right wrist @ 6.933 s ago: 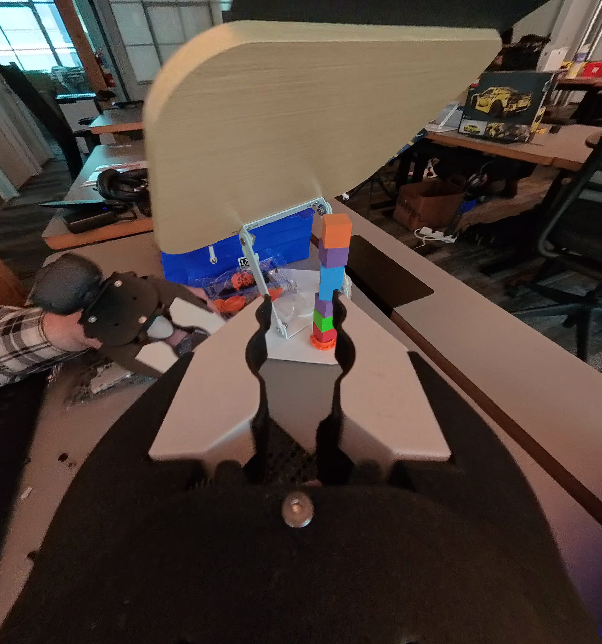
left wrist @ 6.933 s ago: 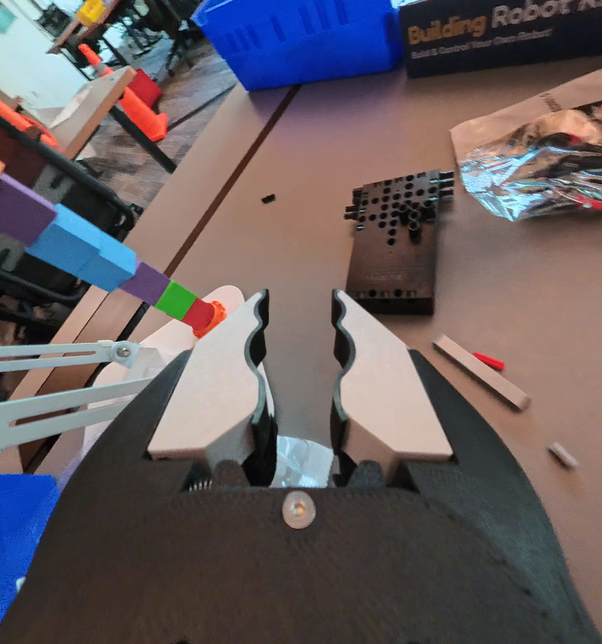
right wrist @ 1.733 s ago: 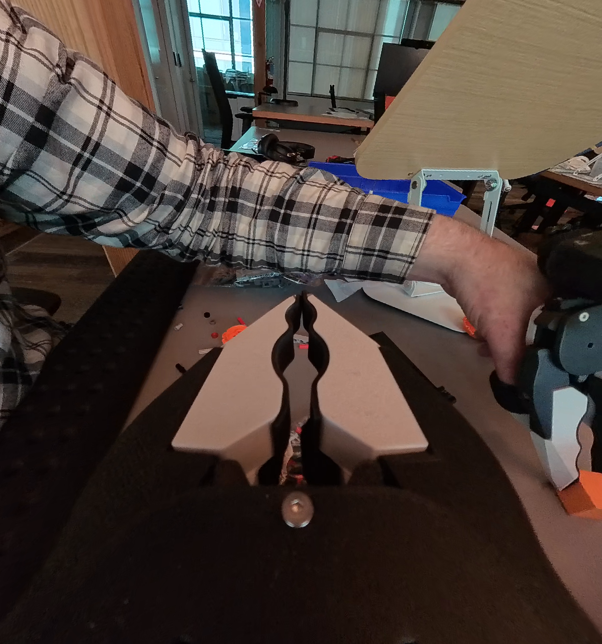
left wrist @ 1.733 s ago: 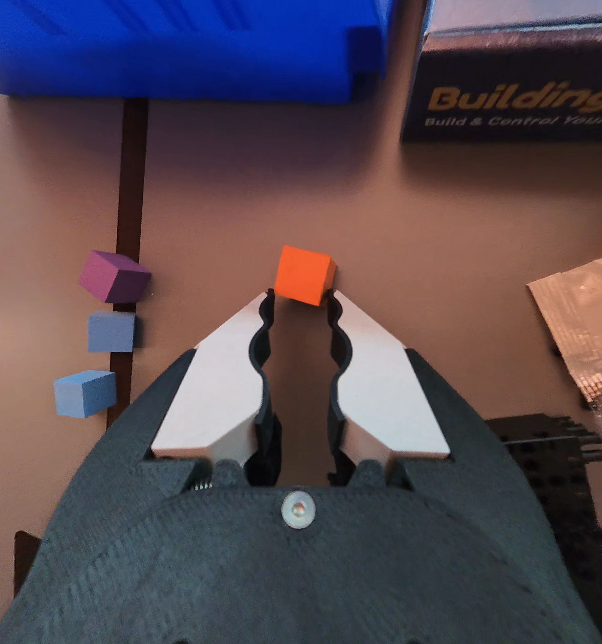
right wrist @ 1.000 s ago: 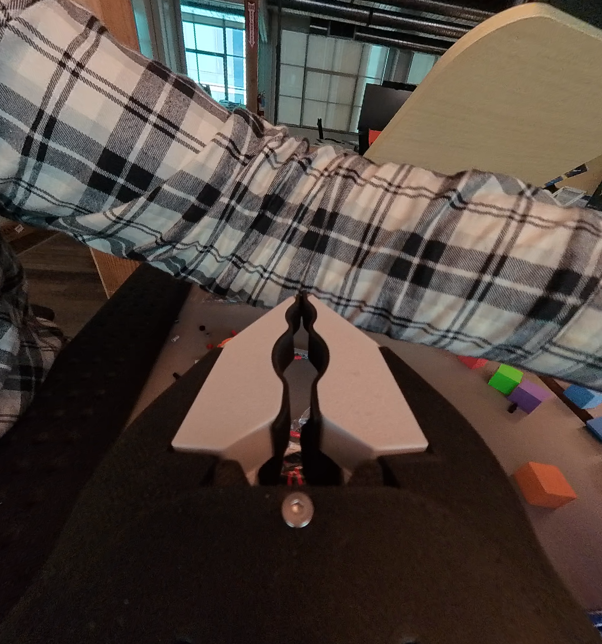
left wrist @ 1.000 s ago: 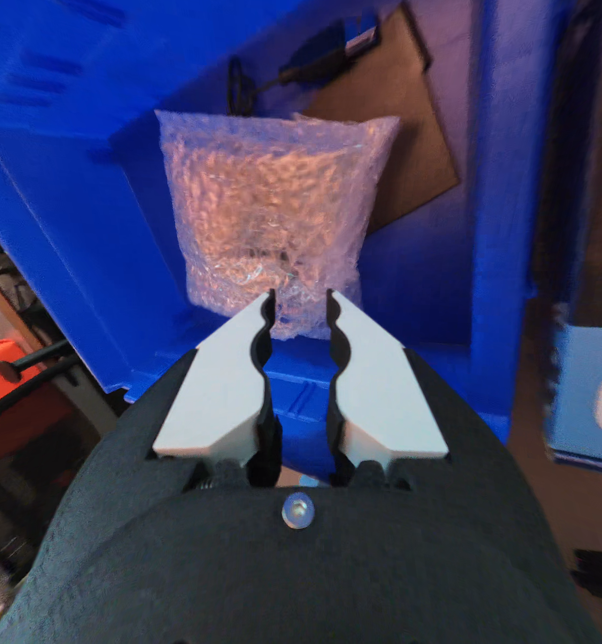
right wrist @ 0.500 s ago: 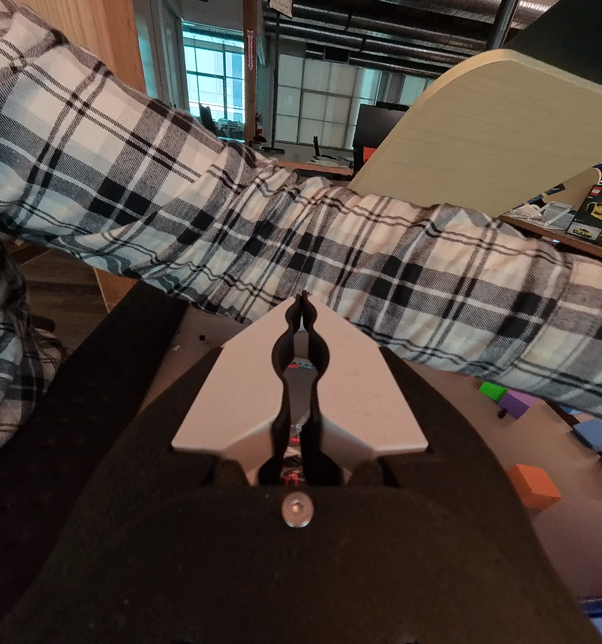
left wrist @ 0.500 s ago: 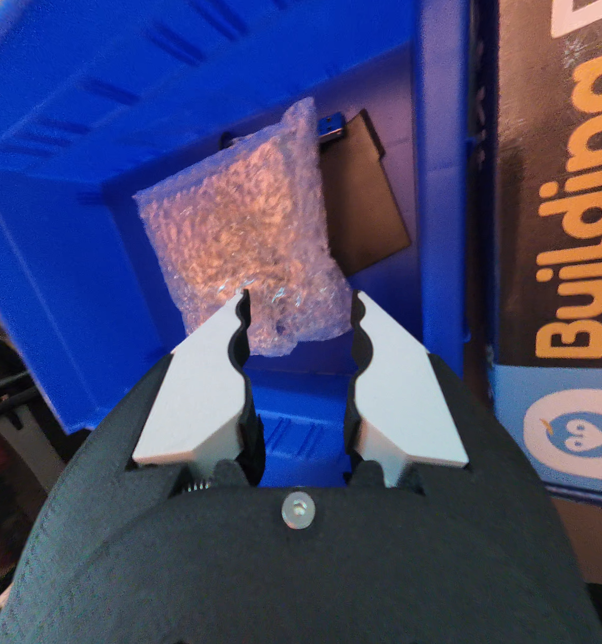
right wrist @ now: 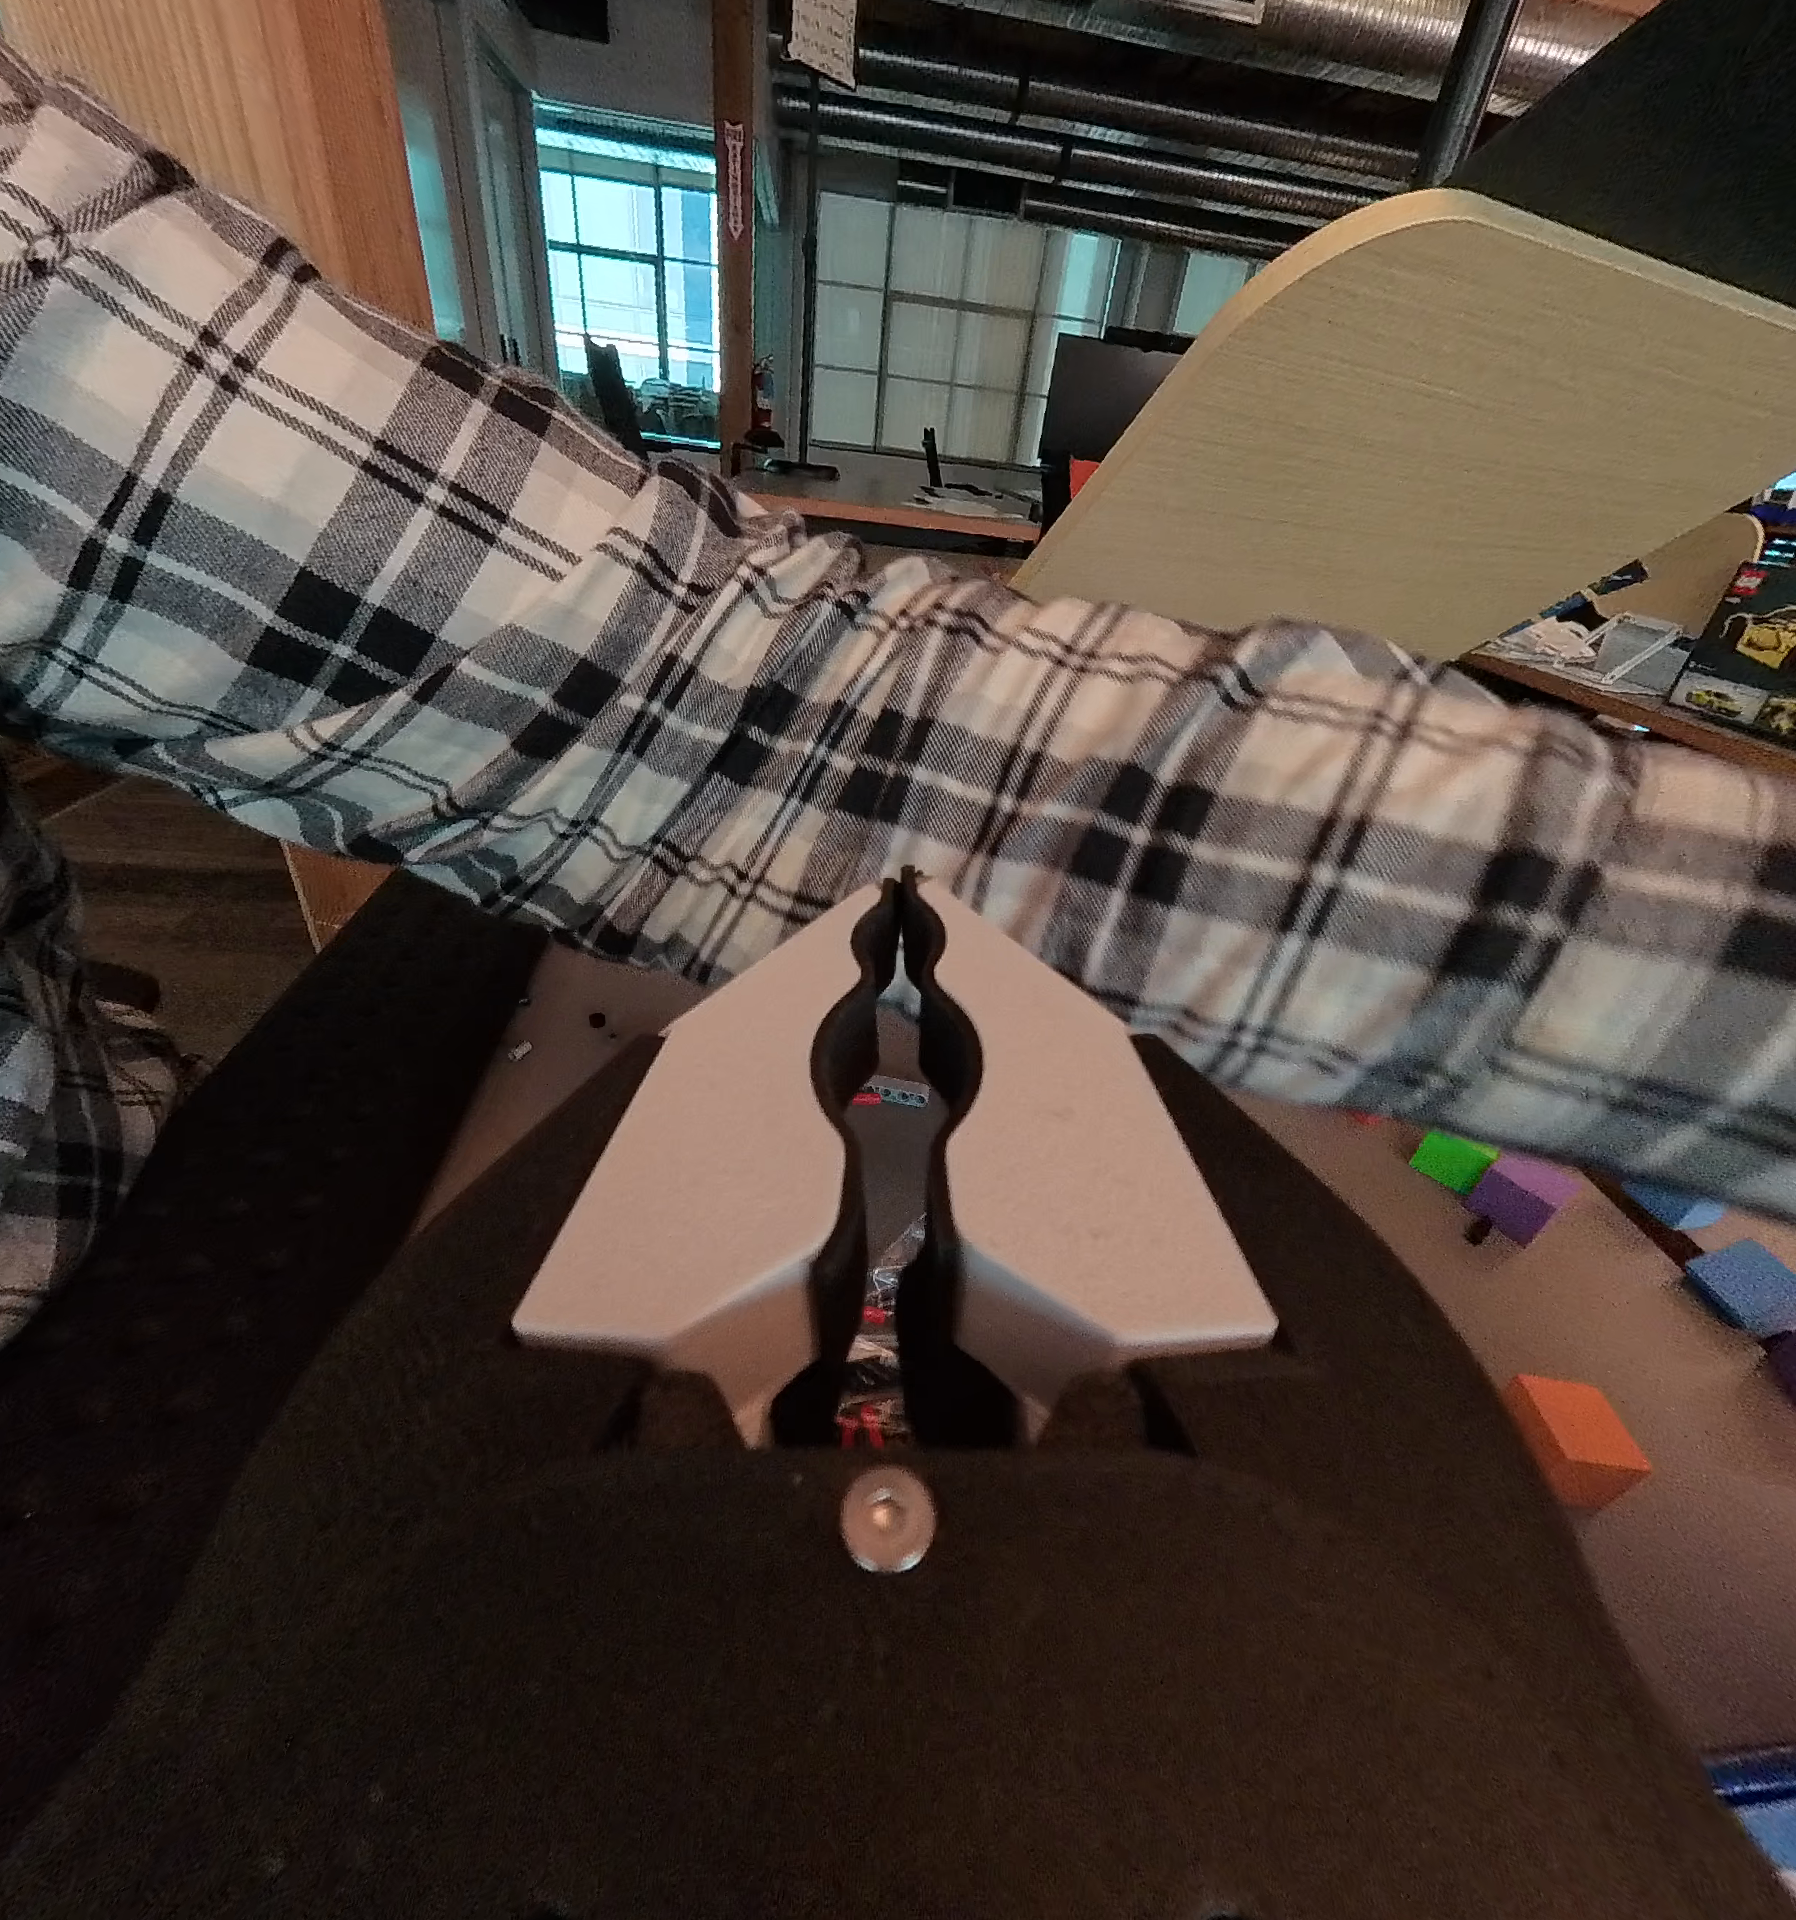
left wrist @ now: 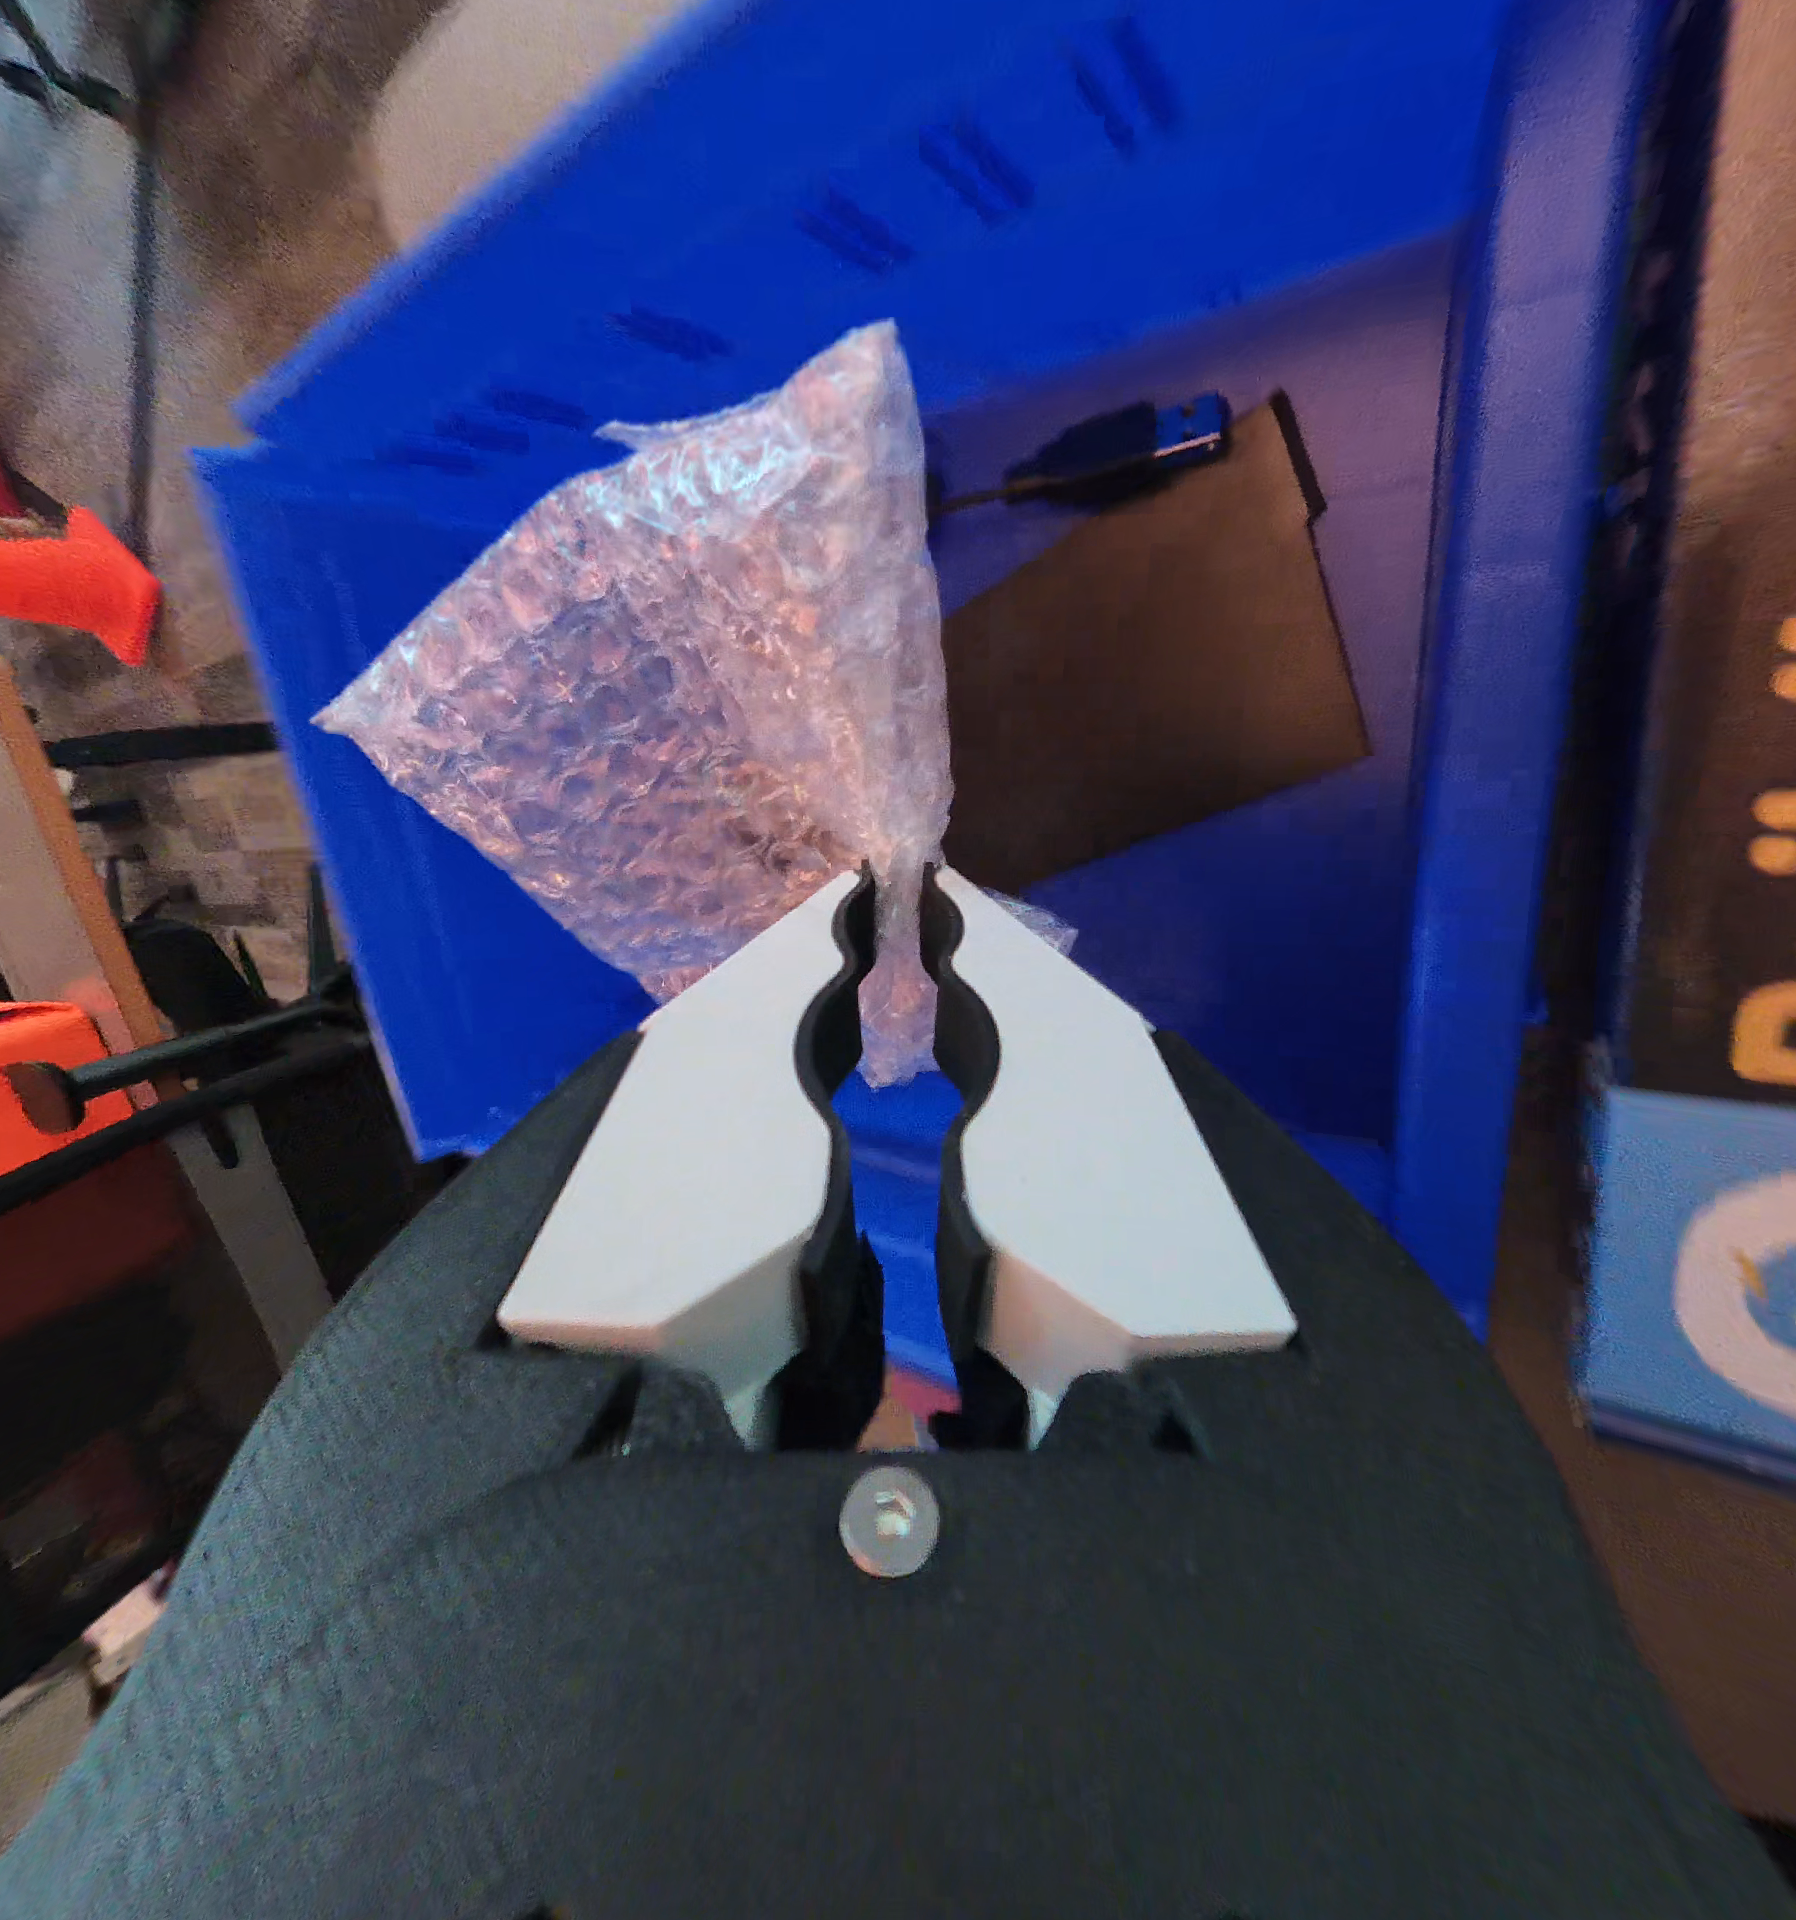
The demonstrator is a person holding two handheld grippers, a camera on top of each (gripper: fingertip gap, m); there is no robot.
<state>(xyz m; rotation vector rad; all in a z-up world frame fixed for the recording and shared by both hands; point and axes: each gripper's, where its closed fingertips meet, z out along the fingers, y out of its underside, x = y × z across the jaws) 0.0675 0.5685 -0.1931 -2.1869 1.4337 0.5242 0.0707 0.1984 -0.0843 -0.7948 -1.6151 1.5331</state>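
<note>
While its two white fingers pinch one corner of a clear bubble-wrap pouch (left wrist: 665, 686), the left gripper (left wrist: 899, 894) holds it over an open blue plastic bin (left wrist: 1476, 644). Its remaining length fans out beyond the tips. It looks light, soft and crushable, so an edge pinch suits it. A dark flat card (left wrist: 1154, 665) lies inside the bin. Closed on nothing, the right gripper (right wrist: 902, 902) points at a plaid sleeve (right wrist: 665, 675); foam cubes (right wrist: 1574, 1439) dot the table nearby.

Left wrist view looks along the left tongs (left wrist: 899, 883), close in, down into a blue bin (left wrist: 1476, 644). Right wrist view looks along the right tongs (right wrist: 899, 883), level over the bench (right wrist: 1704, 1538), a plaid sleeve (right wrist: 873, 727) crossing near. No part of the scene is common to both.
</note>
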